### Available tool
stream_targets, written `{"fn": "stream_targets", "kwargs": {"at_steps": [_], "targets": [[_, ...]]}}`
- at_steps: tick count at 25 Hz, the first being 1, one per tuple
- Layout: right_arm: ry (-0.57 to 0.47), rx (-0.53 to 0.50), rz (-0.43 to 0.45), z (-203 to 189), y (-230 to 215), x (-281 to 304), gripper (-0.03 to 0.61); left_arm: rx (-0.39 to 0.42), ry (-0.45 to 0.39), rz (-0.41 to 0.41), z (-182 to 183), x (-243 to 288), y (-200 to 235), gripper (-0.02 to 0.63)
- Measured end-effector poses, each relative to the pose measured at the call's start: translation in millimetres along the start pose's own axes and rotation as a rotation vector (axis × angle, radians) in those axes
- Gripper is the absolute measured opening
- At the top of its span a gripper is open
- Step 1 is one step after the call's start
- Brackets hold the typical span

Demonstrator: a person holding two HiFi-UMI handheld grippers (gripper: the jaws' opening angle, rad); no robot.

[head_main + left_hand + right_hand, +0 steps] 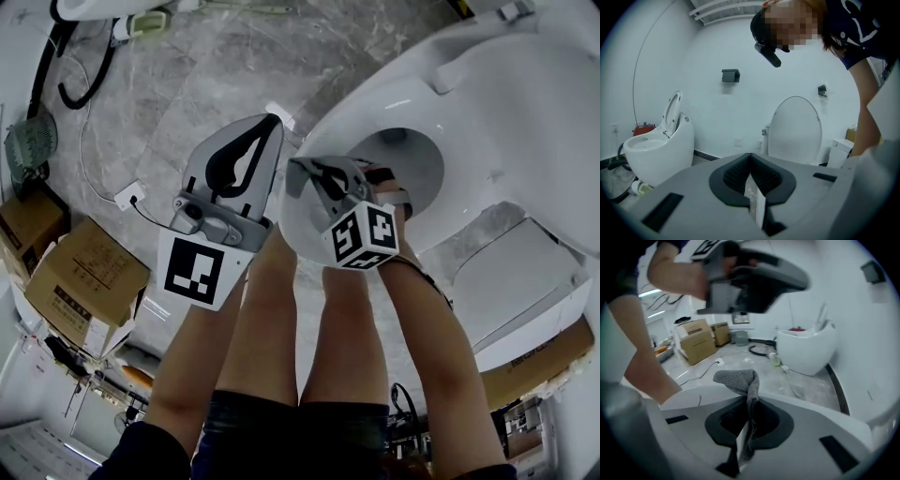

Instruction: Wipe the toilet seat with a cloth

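Observation:
The white toilet seat (pixel 349 114) curves round the bowl opening (pixel 410 161) at the right of the head view. My right gripper (pixel 300 171) hangs over the seat's near-left rim, shut on a grey waffle cloth (pixel 739 379). In the right gripper view the cloth stands up from the shut jaws (pixel 749 403), just above the seat's white rim (pixel 686 397). My left gripper (pixel 273 122) is held to the left of the seat over the floor, shut with nothing in it. In its own view the left gripper (pixel 751 160) faces a toilet with a raised lid (pixel 795 127).
Cardboard boxes (pixel 77 281) and a socket strip with cable (pixel 128 195) lie on the marble floor at the left. A second white toilet (pixel 806 350) stands by the wall. The person's bare legs (pixel 272 328) are below the grippers. A small fan (pixel 28 142) sits far left.

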State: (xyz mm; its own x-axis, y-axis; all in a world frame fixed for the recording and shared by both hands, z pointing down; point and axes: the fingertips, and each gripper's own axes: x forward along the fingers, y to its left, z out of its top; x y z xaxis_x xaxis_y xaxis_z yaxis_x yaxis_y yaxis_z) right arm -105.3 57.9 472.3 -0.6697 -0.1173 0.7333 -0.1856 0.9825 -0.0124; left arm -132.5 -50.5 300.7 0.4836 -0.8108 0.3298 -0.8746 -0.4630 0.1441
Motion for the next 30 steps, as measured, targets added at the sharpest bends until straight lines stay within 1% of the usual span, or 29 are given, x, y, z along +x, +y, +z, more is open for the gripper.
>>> {"fn": "stream_targets", "kwargs": {"at_steps": [1,2,3,4,5,7,10,12,13,14,15,16,17,19,23,24,25,26,27,28,30], "targets": [[-0.003,-0.062,0.043,7,16,5,0.038,-0.002,0.001,-0.001,1,1,0,0.018],[-0.008,-0.094,0.061,9,21,7,0.038,-0.002,0.001,-0.002,1,2,0,0.018],[-0.017,-0.092,0.058,9,16,7,0.038,0.001,0.002,-0.004,2,3,0,0.018],[-0.026,-0.073,0.037,7,4,5,0.038,0.005,0.004,-0.005,2,2,2,0.018],[-0.030,-0.055,0.000,3,-12,2,0.038,0.010,0.006,-0.005,2,1,3,0.018],[-0.024,-0.007,-0.103,-8,-55,-9,0.038,0.016,0.008,-0.002,2,0,8,0.018],[-0.003,0.131,-0.293,-36,-128,-37,0.038,0.012,0.003,0.007,2,0,11,0.018],[0.011,0.233,-0.422,-56,-167,-61,0.038,0.007,0.000,0.008,3,0,11,0.018],[0.016,0.275,-0.473,-64,-180,-71,0.038,0.007,0.000,0.006,4,0,11,0.018],[0.021,0.302,-0.505,-68,-186,-76,0.038,0.009,0.001,0.003,4,-1,11,0.018],[0.024,0.312,-0.515,-67,-186,-77,0.038,0.011,0.002,0.001,5,-1,10,0.018],[0.023,0.303,-0.499,-63,-180,-72,0.037,0.014,0.003,-0.001,5,-1,10,0.018],[0.015,0.279,-0.461,-55,-168,-63,0.038,0.016,0.003,-0.002,6,-1,10,0.018],[-0.012,0.207,-0.352,-33,-135,-40,0.037,0.018,0.002,-0.003,6,0,10,0.018],[-0.041,0.027,-0.109,10,-56,-2,0.037,0.020,0.003,-0.011,6,4,7,0.018],[-0.044,-0.010,-0.065,15,-41,3,0.037,0.022,0.004,-0.015,6,5,5,0.018],[-0.046,-0.033,-0.039,18,-33,6,0.037,0.024,0.006,-0.020,6,6,3,0.018],[-0.048,-0.042,-0.033,18,-32,7,0.038,0.027,0.008,-0.024,6,8,2,0.018],[-0.048,-0.039,-0.047,15,-39,5,0.038,0.029,0.010,-0.028,6,9,0,0.018],[-0.044,-0.027,-0.082,10,-51,1,0.037,0.032,0.011,-0.030,6,10,-1,0.018],[-0.024,0.025,-0.194,-6,-91,-14,0.038,0.036,0.012,-0.035,7,11,-2,0.018]]}}
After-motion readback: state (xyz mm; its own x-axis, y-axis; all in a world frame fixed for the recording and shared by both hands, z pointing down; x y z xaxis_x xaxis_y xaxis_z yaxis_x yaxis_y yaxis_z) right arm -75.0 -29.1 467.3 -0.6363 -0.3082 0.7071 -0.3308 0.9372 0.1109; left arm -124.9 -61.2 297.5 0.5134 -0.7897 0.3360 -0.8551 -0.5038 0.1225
